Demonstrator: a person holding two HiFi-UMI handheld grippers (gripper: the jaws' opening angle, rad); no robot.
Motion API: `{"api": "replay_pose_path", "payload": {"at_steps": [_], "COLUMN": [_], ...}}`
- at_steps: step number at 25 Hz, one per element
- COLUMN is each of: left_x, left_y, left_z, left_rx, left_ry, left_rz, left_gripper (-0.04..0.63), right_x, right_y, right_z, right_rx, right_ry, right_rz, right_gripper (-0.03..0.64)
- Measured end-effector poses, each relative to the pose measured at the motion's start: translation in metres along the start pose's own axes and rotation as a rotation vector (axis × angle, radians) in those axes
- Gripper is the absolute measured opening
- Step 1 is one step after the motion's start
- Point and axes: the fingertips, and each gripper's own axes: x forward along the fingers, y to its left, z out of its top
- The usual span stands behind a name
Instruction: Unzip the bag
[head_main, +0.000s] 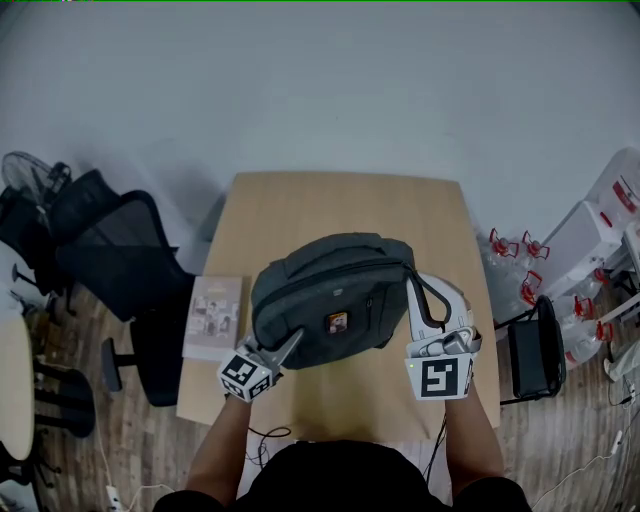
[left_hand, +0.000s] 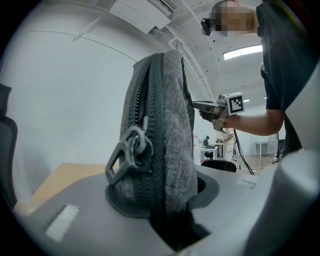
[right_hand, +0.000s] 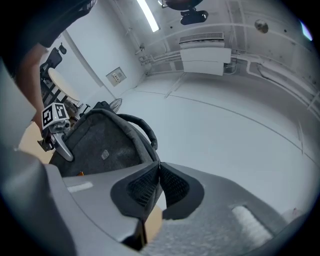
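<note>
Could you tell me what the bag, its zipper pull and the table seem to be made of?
The bag looks like grey woven fabric, matte and slightly fuzzy. Its zipper pull is probably dark metal, given the dull sheen on its ring. The table is light wood or wood-look laminate, smooth; I cannot tell which.

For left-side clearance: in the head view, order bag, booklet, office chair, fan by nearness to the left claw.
1. bag, in the left claw
2. booklet, left edge of table
3. office chair, floor left
4. fan, far left

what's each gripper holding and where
The left gripper pinches the bag at its zippered edge by the zipper pull; right gripper shut, nothing visible in it.
</note>
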Motion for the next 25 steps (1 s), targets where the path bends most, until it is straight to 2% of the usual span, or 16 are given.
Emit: {"api": "replay_pose_path", "payload": {"at_steps": [5,13,17,18,20,22,25], "left_x": [0.007,0.006,0.004,0.003,0.002,0.002,-0.001], "left_y": [0.0,-0.009,-0.014,-0.015,-0.017,-0.018,-0.021], "left_z": [-0.003,-0.001,0.0,0.0,0.002,0.005,0.011], "left_rx": [-0.013,-0.07,-0.075,-0.077,-0.085,-0.095,-0.105], "left_ry": [0.003,0.008,0.001,0.0,0.0,0.004,0.006], "left_rz": [-0.008,-0.077,-0.106,-0.11,-0.115,-0.117,-0.132], "left_gripper": [0.179,0.124,0.117,0.115,0.114,0.11,0.107], "right_x": [-0.002,0.0,0.0,-0.002,-0.005,-0.009,-0.017], "right_y": [-0.002,-0.004,-0.01,-0.013,-0.019,-0.019,-0.013], "right_z": [-0.009,-0.011,-0.011,-0.009,0.0,0.008,0.012], "right_rx": [0.009,0.019,0.027,0.056,0.188,0.287,0.322], "right_ry": [0.007,-0.004,-0.03,-0.054,-0.146,-0.203,-0.223], "right_rz": [-0.004,-0.032,-0.068,-0.076,-0.107,-0.116,-0.124], "right_gripper": [0.013,0.014,0.042,0.058,0.088,0.089,0.089]}}
